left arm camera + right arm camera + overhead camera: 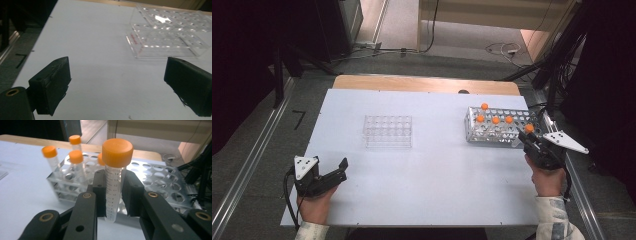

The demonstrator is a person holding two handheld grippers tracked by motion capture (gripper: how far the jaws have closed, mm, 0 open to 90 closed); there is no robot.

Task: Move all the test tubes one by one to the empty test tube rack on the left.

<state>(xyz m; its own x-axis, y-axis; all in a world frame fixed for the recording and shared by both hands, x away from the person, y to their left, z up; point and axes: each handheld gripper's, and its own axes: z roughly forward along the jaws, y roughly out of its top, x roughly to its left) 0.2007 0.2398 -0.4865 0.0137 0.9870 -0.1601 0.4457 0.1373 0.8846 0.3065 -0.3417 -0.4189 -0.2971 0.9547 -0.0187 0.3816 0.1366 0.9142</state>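
At lower left of the high view, the left gripper is resting low over the white tabletop, its fingers standing wide apart and holding nothing. Toward the centre, an empty clear rack is sitting on the tabletop, just ahead of those fingers in the left gripper view. At right, a metal rack is carrying four orange-capped tubes. At its right end, the right gripper is clamping a fifth tube upright, fingers pressing both sides below the orange cap.
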